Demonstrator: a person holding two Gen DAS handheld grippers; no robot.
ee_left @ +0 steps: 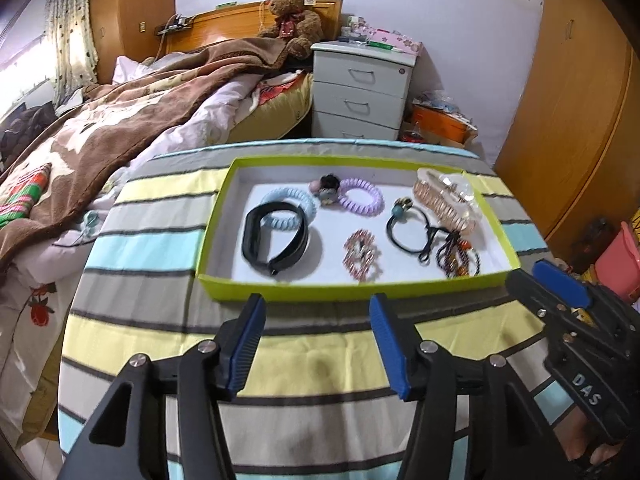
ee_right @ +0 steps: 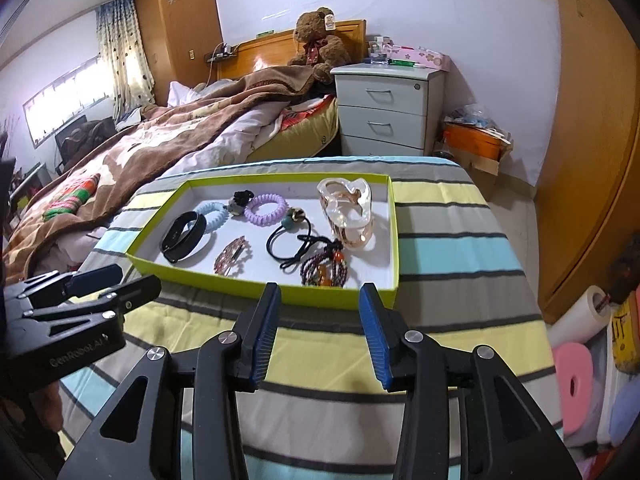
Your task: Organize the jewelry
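- One green tray [ee_left: 224,216] sits on the striped worktop [ee_left: 304,356].
- Inside: two coil hair ties, blue [ee_left: 294,197] and purple [ee_left: 360,194]; one black band [ee_left: 276,240].
- Left tool [ee_left: 317,320] and right tool [ee_right: 319,308] are near the tray, both released, holding nothing.

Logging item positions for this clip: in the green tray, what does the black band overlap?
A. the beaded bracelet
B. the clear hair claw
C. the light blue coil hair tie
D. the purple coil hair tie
C: the black band lies partly over the light blue coil hair tie at the left end of the green tray; the other pieces lie apart from it.
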